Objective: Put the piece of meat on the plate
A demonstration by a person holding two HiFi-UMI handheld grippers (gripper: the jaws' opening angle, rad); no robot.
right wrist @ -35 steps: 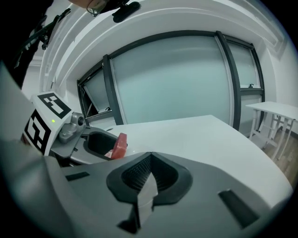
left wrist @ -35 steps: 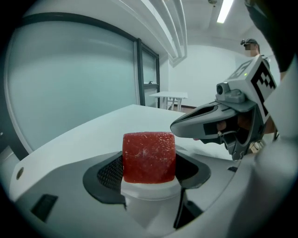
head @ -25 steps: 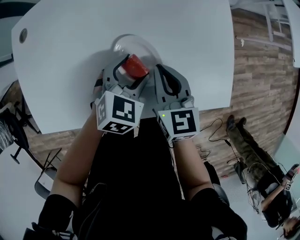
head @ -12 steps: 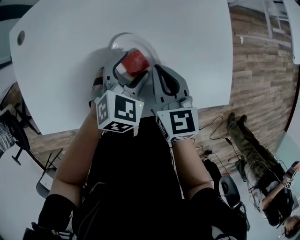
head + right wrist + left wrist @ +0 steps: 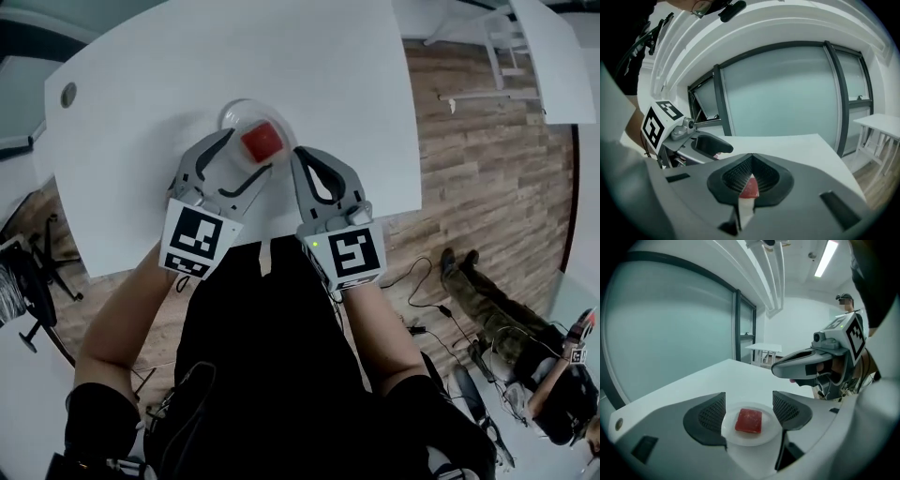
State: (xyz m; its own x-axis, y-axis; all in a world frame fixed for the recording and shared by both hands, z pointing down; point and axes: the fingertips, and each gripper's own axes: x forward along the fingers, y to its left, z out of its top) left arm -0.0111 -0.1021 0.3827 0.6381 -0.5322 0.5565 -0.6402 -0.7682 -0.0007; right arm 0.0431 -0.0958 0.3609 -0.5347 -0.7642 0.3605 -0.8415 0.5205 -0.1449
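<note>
The red cube of meat (image 5: 261, 141) lies free on the small white plate (image 5: 231, 114) on the white table (image 5: 187, 66). My left gripper (image 5: 242, 157) stands open, its two fingers spread either side of the plate's near edge, nothing between them. In the left gripper view the meat (image 5: 749, 421) rests in the middle of the plate (image 5: 771, 428), just beyond the left gripper (image 5: 749, 401). My right gripper (image 5: 301, 154) is shut and empty, just right of the plate. In the right gripper view, the right gripper (image 5: 750, 159) shows only a sliver of meat (image 5: 750, 188) below its closed tips.
The table's front edge (image 5: 281, 234) runs just under both grippers, with wooden floor (image 5: 469, 169) to the right. A round cable hole (image 5: 68, 94) sits at the table's far left. Another white table (image 5: 764, 348) stands in the background by the glass wall.
The left gripper held the meat over the plate; it has opened and let go, and the meat now lies on the plate. The right gripper stayed shut.
</note>
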